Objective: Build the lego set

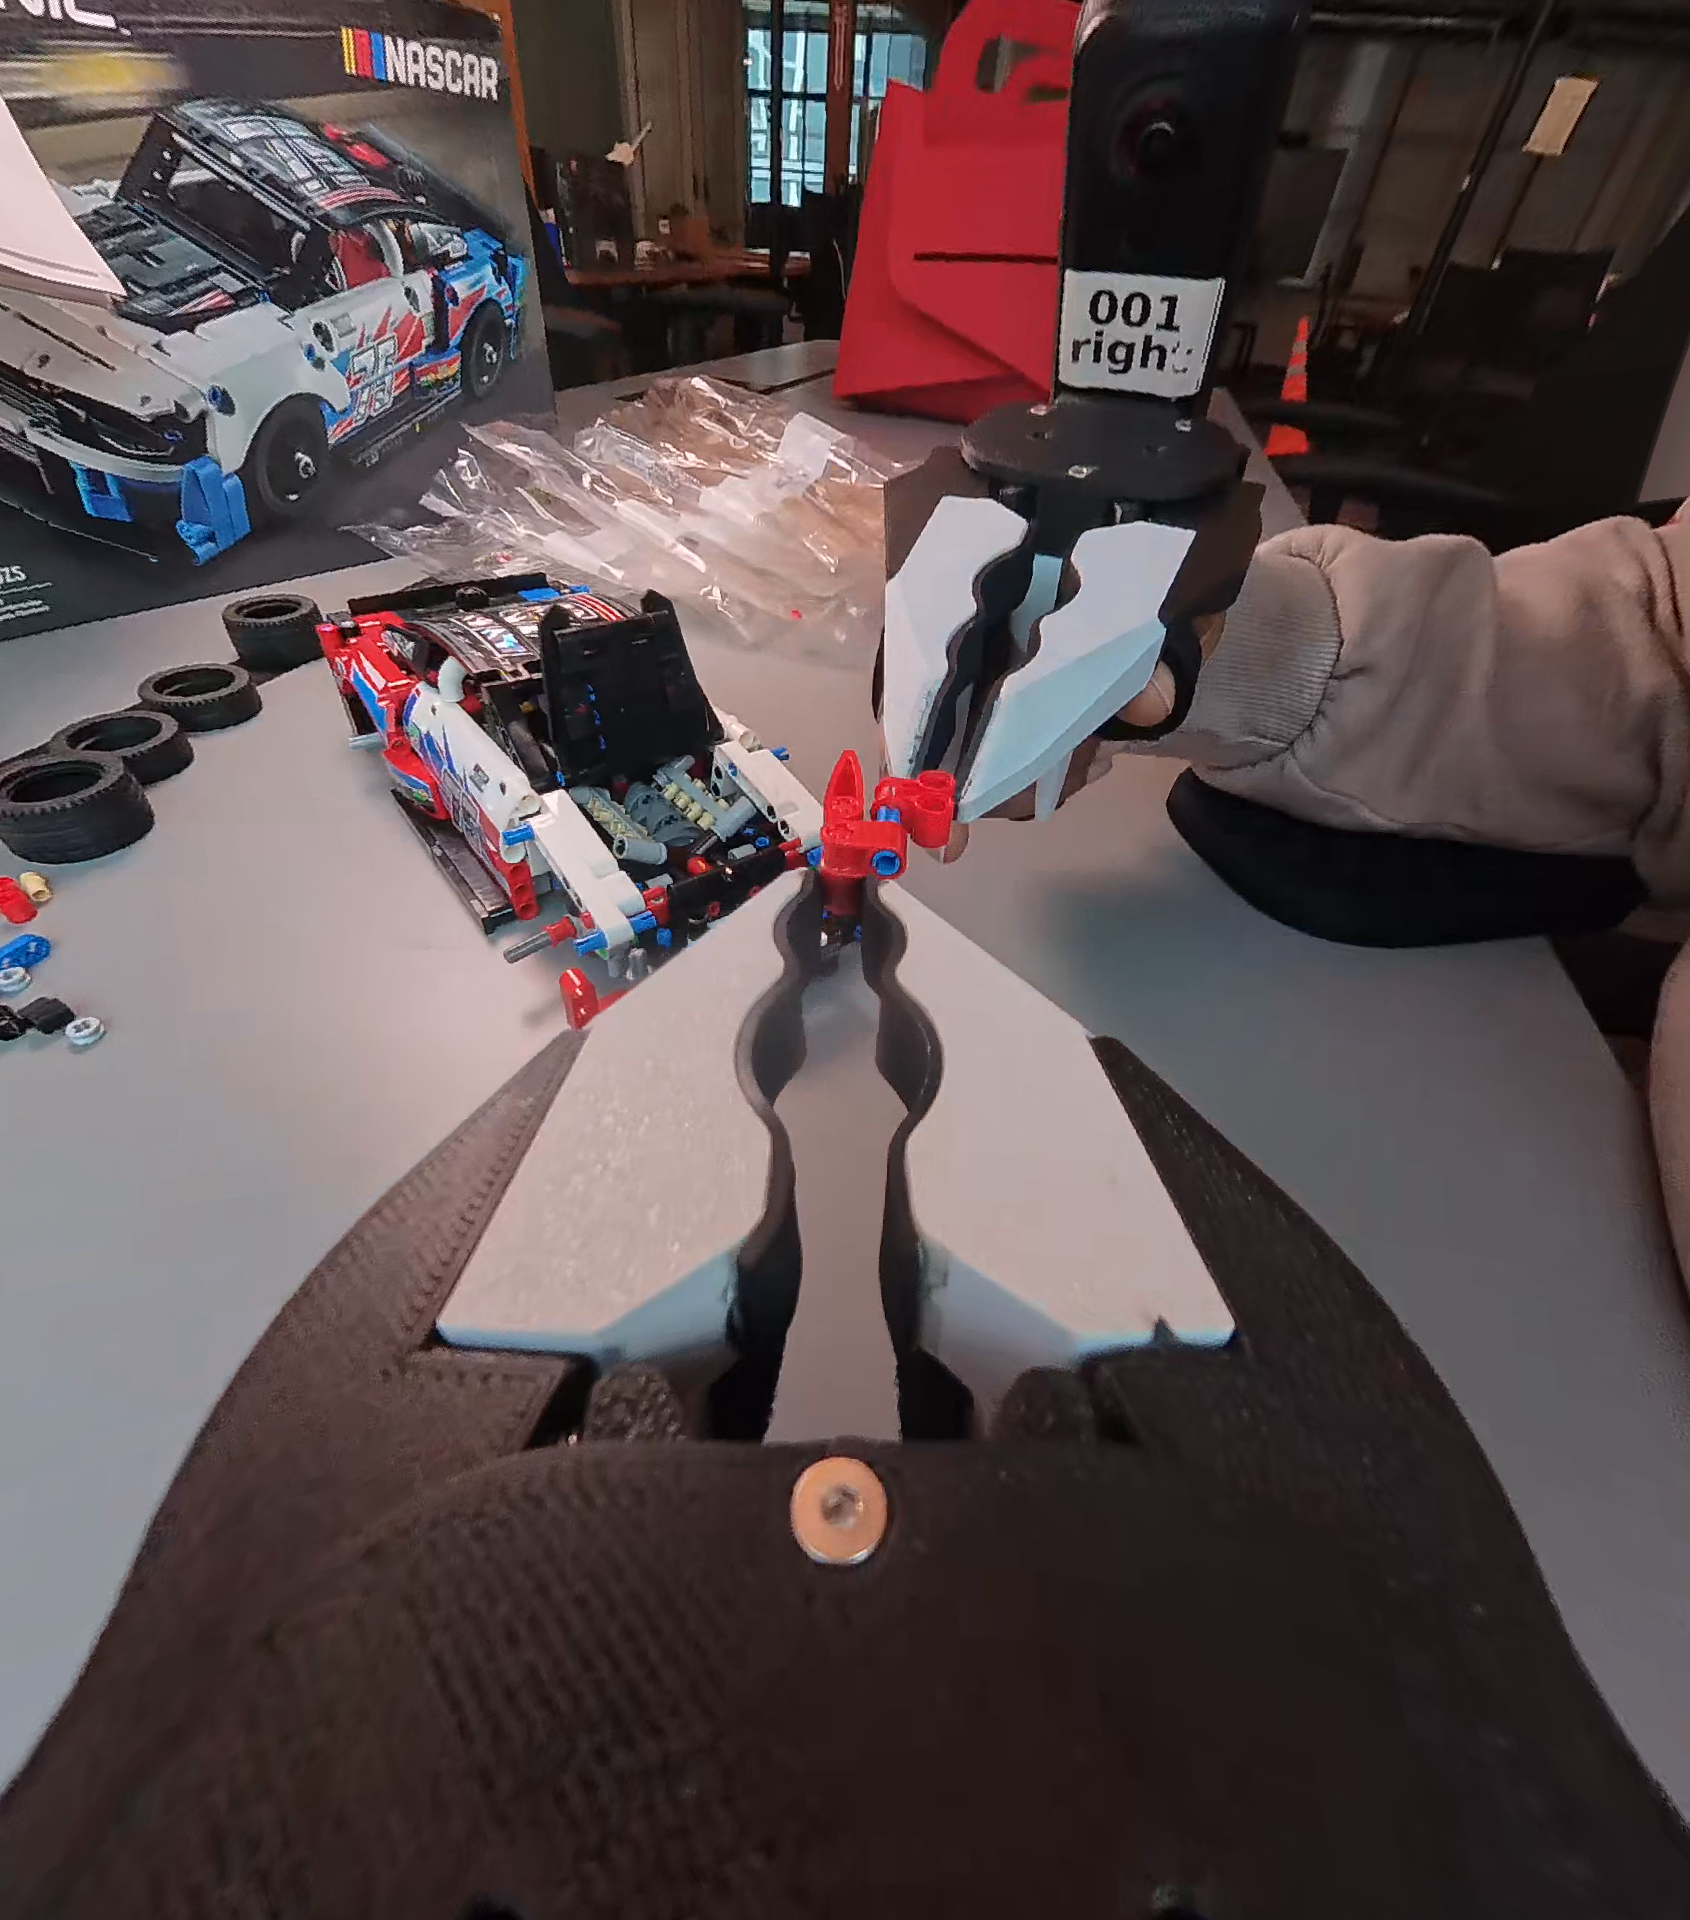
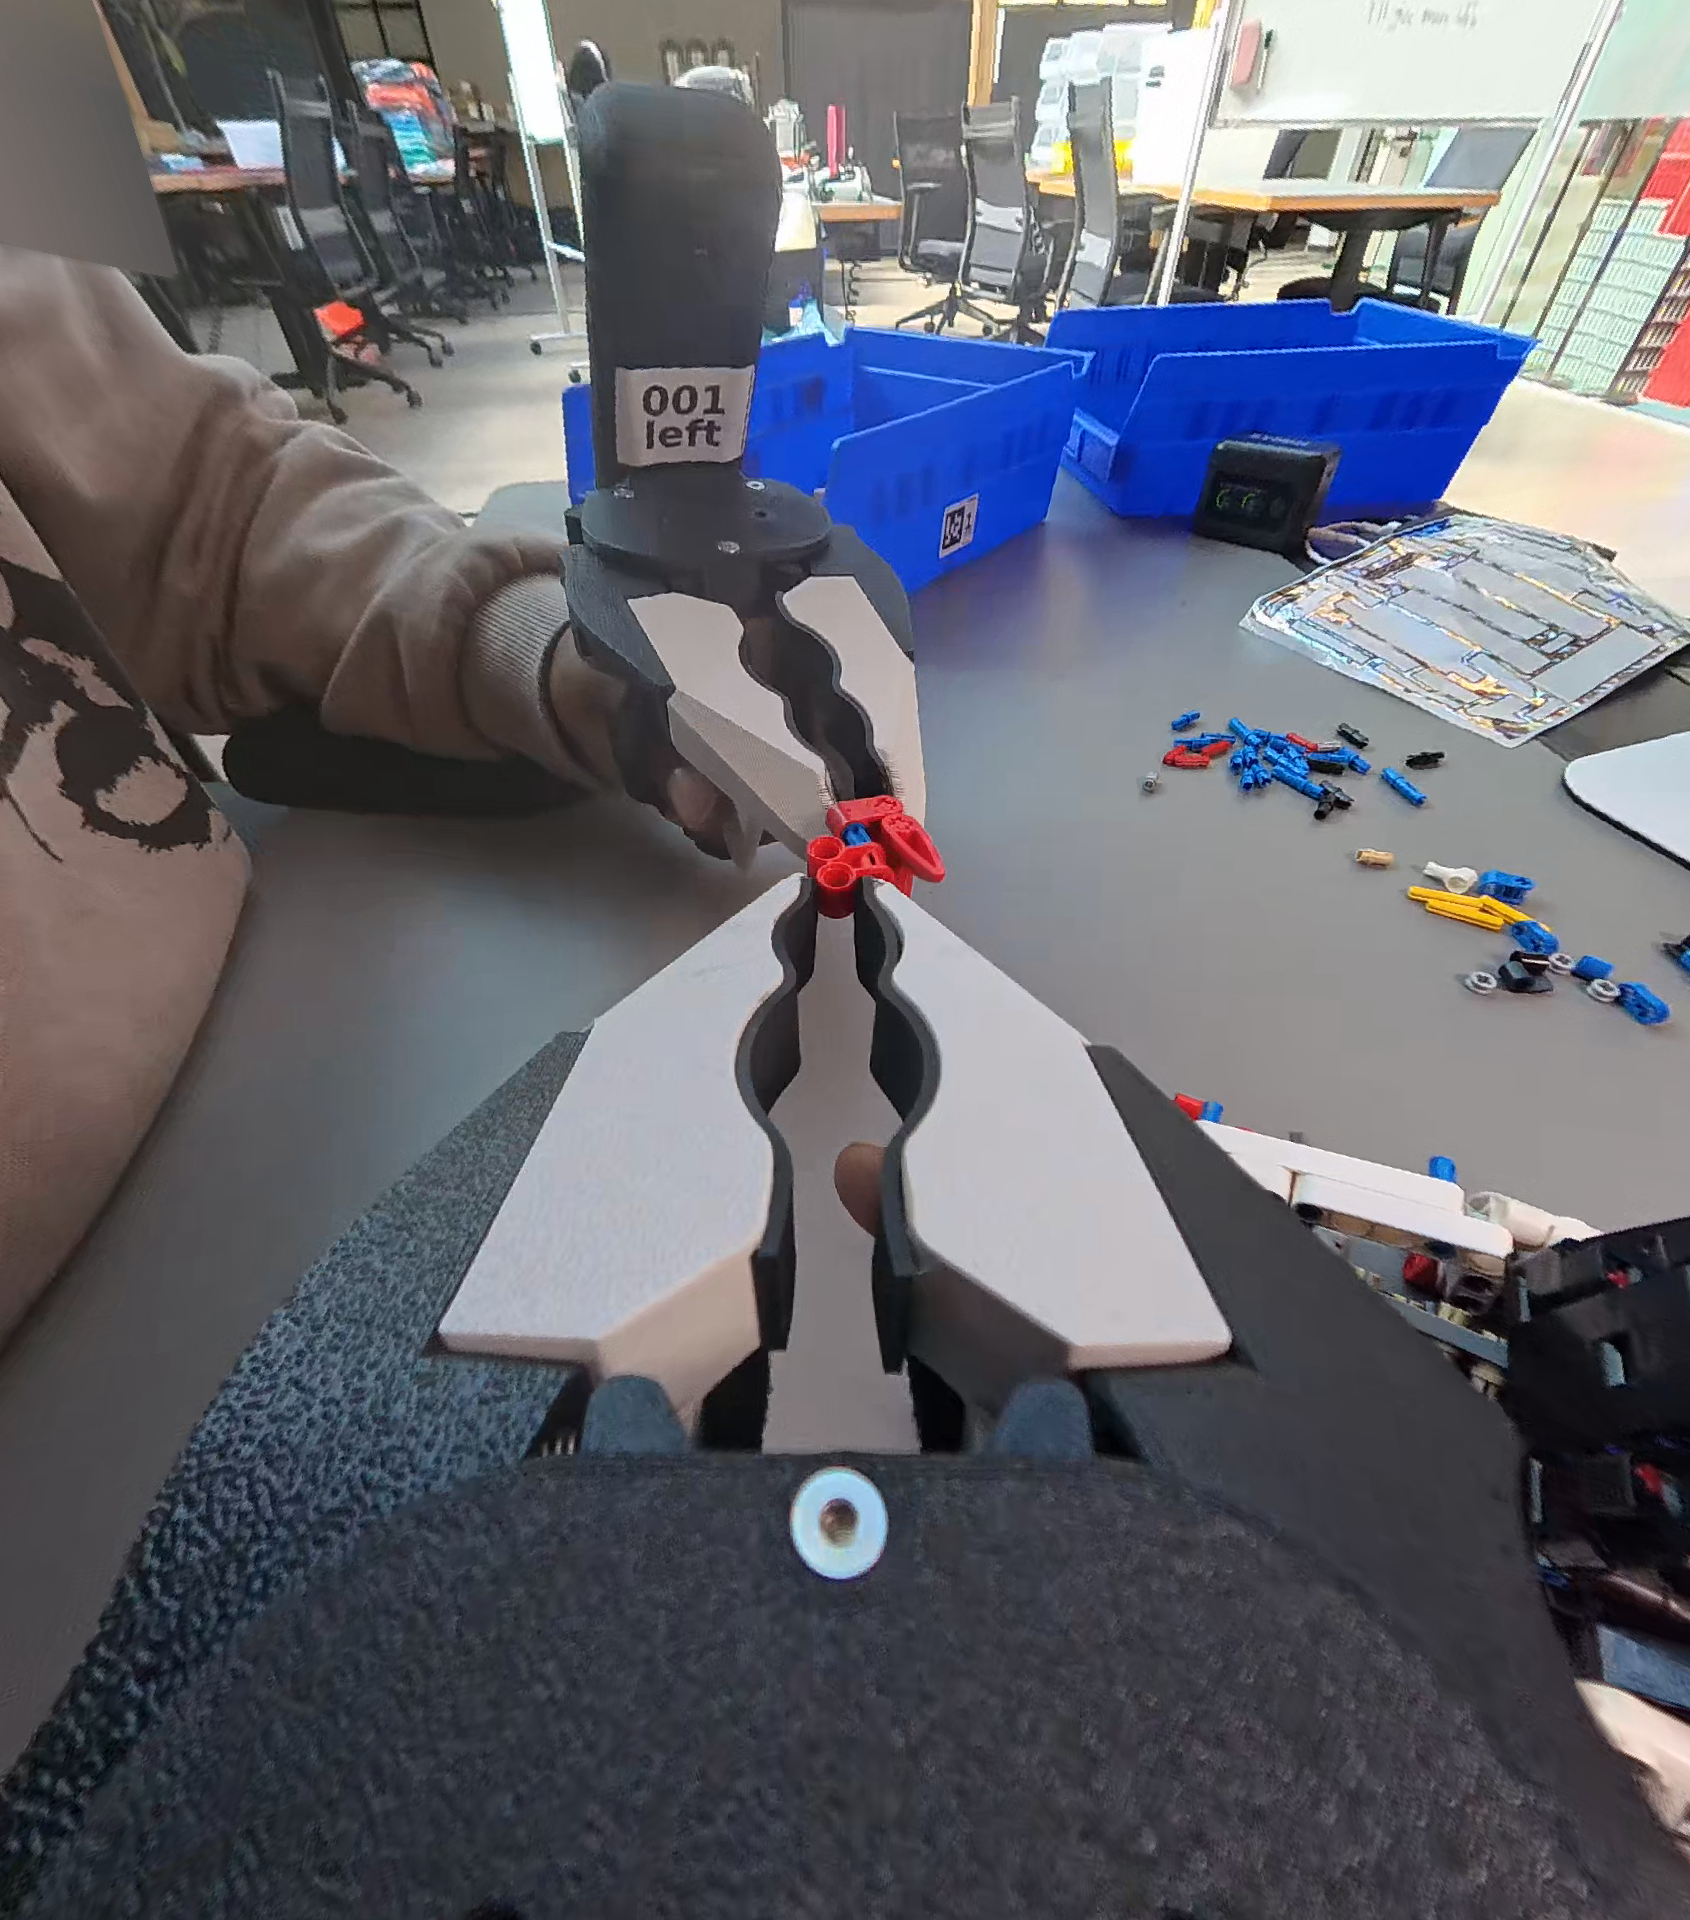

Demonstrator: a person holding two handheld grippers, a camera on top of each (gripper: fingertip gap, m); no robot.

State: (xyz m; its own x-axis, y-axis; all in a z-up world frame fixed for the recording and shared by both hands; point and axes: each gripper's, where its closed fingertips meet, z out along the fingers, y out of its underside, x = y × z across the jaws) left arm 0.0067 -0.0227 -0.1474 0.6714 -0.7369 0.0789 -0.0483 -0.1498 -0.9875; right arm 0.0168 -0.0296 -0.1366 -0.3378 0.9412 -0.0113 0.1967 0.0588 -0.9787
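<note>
Your left gripper and right gripper are both pinching one small red piece between their tips, above the table; the half-built car is sitting just beyond; four tyres are lying in a row left of it; two blue bins are standing behind.
</note>
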